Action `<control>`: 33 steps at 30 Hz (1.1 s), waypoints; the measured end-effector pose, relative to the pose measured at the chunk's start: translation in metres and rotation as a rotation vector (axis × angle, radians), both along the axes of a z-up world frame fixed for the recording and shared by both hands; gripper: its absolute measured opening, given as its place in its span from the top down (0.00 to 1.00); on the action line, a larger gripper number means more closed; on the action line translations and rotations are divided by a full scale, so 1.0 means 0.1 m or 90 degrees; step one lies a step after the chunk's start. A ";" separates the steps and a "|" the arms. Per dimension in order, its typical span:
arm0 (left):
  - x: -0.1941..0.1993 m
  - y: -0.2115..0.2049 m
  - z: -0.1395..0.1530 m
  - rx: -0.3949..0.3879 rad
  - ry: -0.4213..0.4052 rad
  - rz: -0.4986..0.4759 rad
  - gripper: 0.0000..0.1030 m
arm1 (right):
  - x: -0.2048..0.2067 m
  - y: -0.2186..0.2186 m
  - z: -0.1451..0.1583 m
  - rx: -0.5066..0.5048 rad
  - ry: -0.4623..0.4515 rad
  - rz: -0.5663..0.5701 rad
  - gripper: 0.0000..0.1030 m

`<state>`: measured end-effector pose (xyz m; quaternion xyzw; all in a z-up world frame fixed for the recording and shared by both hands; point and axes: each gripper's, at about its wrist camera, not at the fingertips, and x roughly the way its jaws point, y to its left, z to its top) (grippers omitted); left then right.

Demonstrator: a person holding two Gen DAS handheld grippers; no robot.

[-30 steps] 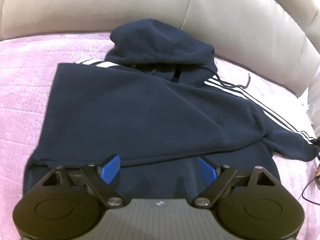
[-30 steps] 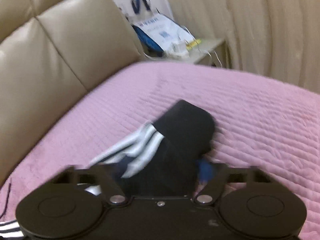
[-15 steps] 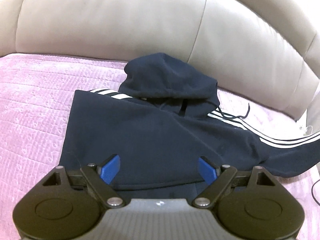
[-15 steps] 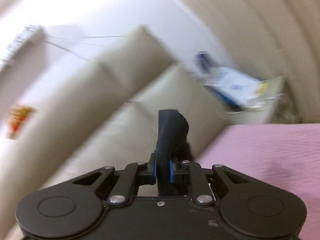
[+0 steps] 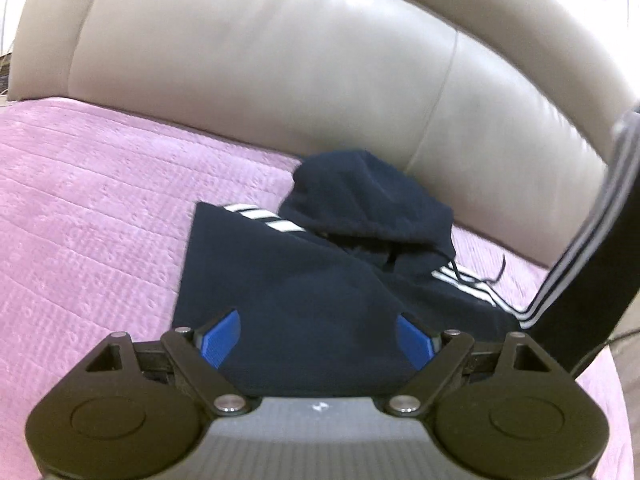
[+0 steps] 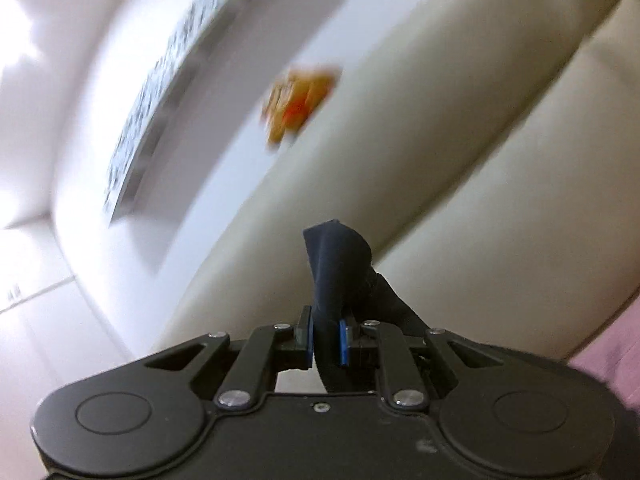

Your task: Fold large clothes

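Note:
A navy hoodie (image 5: pixel 304 280) with white stripes lies on the pink bedspread (image 5: pixel 88 216), its hood (image 5: pixel 364 196) toward the headboard. My left gripper (image 5: pixel 318 338) hovers open above the hoodie's near part, with nothing between its blue pads. At the right edge of the left wrist view the striped sleeve (image 5: pixel 596 232) rises steeply from the bed. In the right wrist view my right gripper (image 6: pixel 325 338) is shut on the sleeve's dark cuff (image 6: pixel 340 264), which sticks up past the pads. That gripper points level toward the headboard and wall.
A padded beige headboard (image 5: pixel 280 72) runs behind the bed. In the blurred right wrist view a framed picture (image 6: pixel 168 92) and an orange ornament (image 6: pixel 298 100) hang on the white wall. A thin black cord (image 5: pixel 500 276) lies near the hoodie's shoulder.
My right gripper closed on the sleeve cuff and swung it up off the bed; its view went from bedspread to headboard and wall. The left gripper rose and drew back, still open.

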<state>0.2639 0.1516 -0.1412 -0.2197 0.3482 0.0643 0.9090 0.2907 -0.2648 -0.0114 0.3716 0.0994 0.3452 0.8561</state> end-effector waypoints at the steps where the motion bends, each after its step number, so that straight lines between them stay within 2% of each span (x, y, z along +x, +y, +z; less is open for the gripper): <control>1: -0.02 0.06 0.01 -0.002 -0.007 0.006 0.16 | 0.01 0.22 -0.07 0.001 0.017 0.026 0.84; 4: -0.08 0.23 0.00 -0.009 -0.023 0.031 0.15 | 0.05 0.81 -0.30 -0.010 0.055 0.091 0.84; 7: -0.13 0.42 -0.05 -0.035 -0.042 0.054 0.15 | -0.03 1.39 -0.56 -0.050 0.077 0.142 0.84; 13: -0.20 0.73 -0.16 -0.057 -0.099 0.092 0.15 | -0.07 2.14 -1.12 -0.135 0.100 0.201 0.84; 18: -0.20 0.92 -0.24 -0.050 -0.109 0.111 0.14 | -0.12 2.59 -1.63 -0.226 0.102 0.229 0.84; 22: -0.24 1.00 -0.30 -0.051 -0.124 0.110 0.14 | -0.15 2.91 -2.00 -0.260 0.127 0.276 0.84; 27: -0.21 1.06 -0.41 -0.057 -0.122 0.093 0.13 | -0.21 3.08 -2.30 -0.350 0.135 0.306 0.82; 28: -0.18 1.08 -0.44 -0.057 -0.116 0.093 0.13 | -0.21 3.11 -2.31 -0.372 0.131 0.318 0.80; 30: -0.11 1.13 -0.51 -0.071 -0.104 0.090 0.13 | -0.24 3.16 -2.34 -0.407 0.123 0.358 0.65; 31: -0.08 1.14 -0.55 -0.083 -0.096 0.087 0.13 | -0.28 3.16 -2.36 -0.416 0.122 0.366 0.61; 33: 0.01 1.16 -0.63 -0.108 -0.076 0.082 0.13 | -0.33 3.08 -2.31 -0.414 0.132 0.388 0.28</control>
